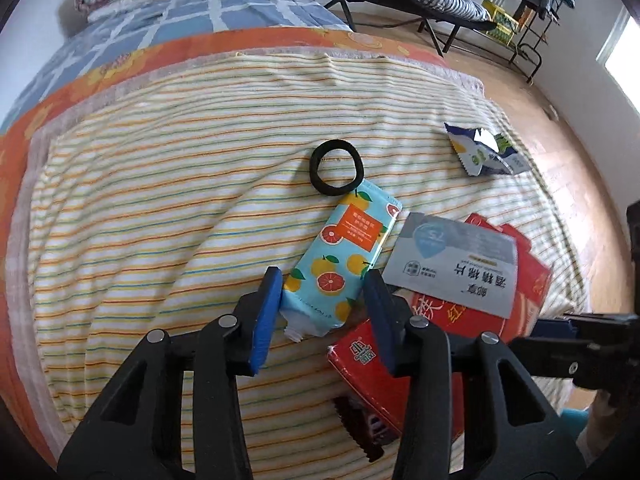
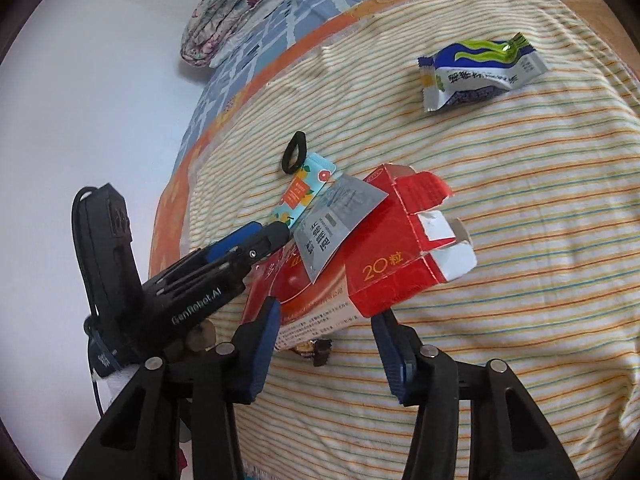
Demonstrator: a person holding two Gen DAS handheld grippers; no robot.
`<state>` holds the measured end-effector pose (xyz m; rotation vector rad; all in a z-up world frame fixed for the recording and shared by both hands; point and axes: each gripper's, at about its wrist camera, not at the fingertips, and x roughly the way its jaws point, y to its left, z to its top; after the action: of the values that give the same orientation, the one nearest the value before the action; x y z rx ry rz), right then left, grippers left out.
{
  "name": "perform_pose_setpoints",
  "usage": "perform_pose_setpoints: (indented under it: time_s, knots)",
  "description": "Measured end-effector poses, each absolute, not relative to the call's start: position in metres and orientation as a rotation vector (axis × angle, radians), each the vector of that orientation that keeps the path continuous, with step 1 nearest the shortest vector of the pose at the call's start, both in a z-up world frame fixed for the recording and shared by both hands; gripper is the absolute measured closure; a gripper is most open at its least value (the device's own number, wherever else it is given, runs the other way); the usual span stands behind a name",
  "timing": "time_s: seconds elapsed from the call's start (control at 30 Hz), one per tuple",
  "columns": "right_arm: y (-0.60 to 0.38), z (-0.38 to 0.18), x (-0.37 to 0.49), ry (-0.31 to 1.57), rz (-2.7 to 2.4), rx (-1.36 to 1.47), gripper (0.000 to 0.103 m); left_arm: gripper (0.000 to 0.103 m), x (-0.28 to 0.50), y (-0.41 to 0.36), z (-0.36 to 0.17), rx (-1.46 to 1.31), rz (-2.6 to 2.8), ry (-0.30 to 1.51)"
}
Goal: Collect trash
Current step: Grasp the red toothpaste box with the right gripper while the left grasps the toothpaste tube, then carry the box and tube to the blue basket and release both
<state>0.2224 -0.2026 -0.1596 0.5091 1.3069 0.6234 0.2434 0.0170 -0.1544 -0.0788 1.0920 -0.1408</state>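
Left gripper (image 1: 322,300) gapes around the citrus-print tube (image 1: 340,264), not yet pinching; right gripper (image 2: 326,336) stands open near the red carton (image 2: 384,264); tube looks light, squashy, slippery; grip mid-body.

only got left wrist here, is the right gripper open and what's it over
Observer: Open. The right gripper has one finger on either side of the near end of the red carton and is not clamped on it.
Operator: is that carton sealed
Observer: No. Its far end is torn open, with the flaps splayed and the white inside showing.
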Motion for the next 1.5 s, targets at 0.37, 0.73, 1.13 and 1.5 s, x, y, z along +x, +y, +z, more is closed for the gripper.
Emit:
perform_pose_setpoints:
  time_s: [0.37, 0.73, 1.13, 1.5]
  knots:
    - [-0.222, -0.139, 0.232, 1.221, 0.57, 0.498, 0.073, 0.094, 0.237, 0.039, -0.148, 0.01, -0.016, 1.056]
    - [-0.245, -0.099, 0.23, 1.131, 0.509, 0.345, 0.081, 0.049, 0.241, 0.024, -0.14, 0.015, -0.161, 1.029]
    - [-0.265, -0.078, 0.22, 1.055, 0.453, 0.191, 0.085, 0.054, 0.239, -0.005, -0.159, 0.121, -0.223, 1.1]
    - [-0.249, -0.073, 0.209, 1.024, 0.46, 0.109, 0.086, 0.099, 0.237, 0.03, -0.151, -0.013, -0.131, 1.086]
